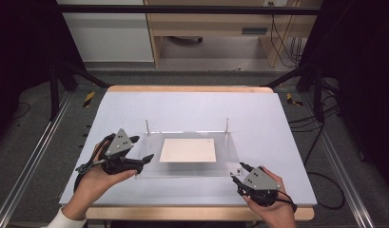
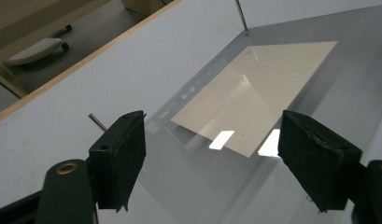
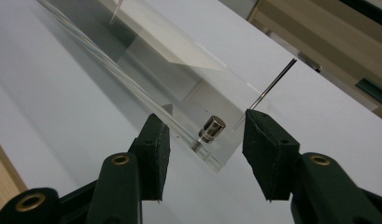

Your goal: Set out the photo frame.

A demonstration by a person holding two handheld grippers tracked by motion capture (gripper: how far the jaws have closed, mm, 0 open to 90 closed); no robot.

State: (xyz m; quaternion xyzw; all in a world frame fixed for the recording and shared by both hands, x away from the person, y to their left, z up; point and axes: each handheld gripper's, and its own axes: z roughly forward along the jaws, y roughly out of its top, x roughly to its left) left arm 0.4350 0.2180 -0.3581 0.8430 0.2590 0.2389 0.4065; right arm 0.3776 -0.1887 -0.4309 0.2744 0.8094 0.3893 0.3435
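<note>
Both tongs open: left tongs [image 2: 212,163] empty, right tongs [image 3: 203,154] around small shiny metal knob [image 3: 212,128] on clear plastic sheet [image 3: 146,74]. Could pinch crooked, slip off knob, shove cream paper [image 1: 188,150].

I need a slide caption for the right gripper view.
Open right claw lined up on the small metal knob at the corner of a clear acrylic plate, not yet touching it.

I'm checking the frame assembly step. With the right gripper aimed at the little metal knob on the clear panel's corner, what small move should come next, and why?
Probably ease the right gripper forward and close on the metal knob. Its jaws stand open on either side of it, not touching, and the knob sits on the clear panel corner near the thin rod.
</note>
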